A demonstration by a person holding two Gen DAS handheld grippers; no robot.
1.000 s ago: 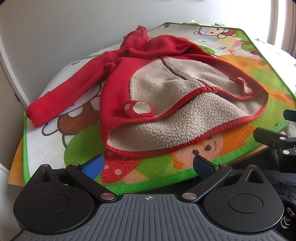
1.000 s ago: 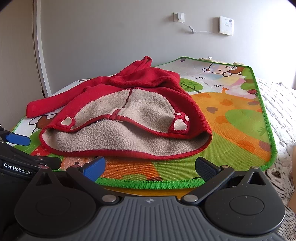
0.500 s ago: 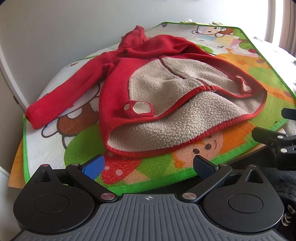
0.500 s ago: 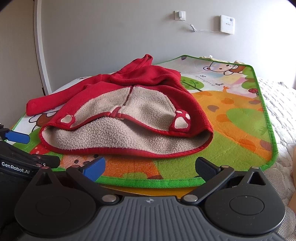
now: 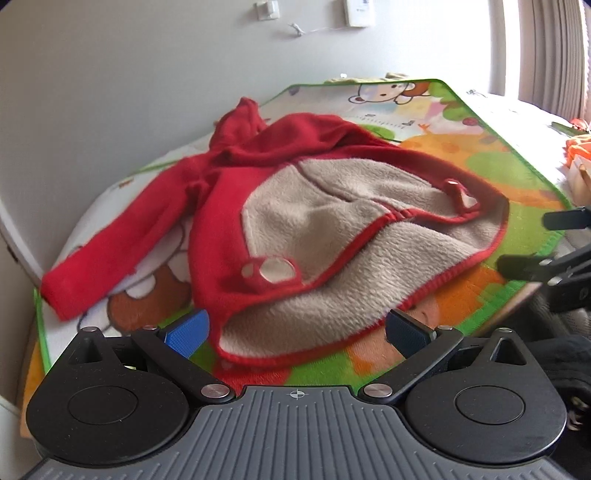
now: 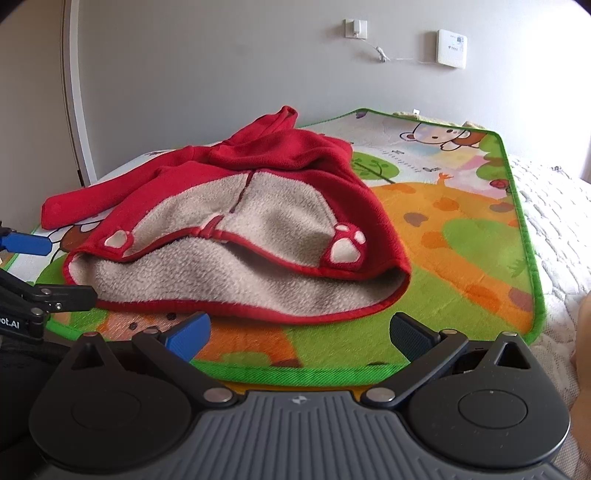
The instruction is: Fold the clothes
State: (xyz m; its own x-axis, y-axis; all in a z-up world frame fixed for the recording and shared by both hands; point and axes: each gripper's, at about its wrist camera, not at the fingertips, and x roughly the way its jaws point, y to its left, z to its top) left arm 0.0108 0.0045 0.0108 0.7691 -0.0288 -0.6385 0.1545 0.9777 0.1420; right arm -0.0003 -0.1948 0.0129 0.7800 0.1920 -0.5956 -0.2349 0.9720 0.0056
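Observation:
A red fleece child's jacket (image 5: 332, 221) with beige lining lies on the colourful play mat (image 5: 498, 166), its front flaps turned open and one sleeve (image 5: 122, 243) stretched out to the left. My left gripper (image 5: 295, 330) is open, just short of the jacket's near hem, with nothing between its fingers. In the right wrist view the same jacket (image 6: 240, 229) lies ahead, and my right gripper (image 6: 301, 334) stands open over the mat's (image 6: 461, 240) front edge, a little short of the hem. Each gripper shows at the side of the other's view.
The mat covers a bed with a white quilt (image 6: 554, 221) to the right. A grey wall (image 6: 221, 74) with a socket (image 6: 355, 28) and a white box (image 6: 451, 48) stands behind. Orange items (image 5: 580, 144) lie at the far right by the curtain (image 5: 546, 48).
Both grippers have moved forward towards the jacket's near hem. The left one has also tilted up, so more of the wall shows. The jacket has not moved.

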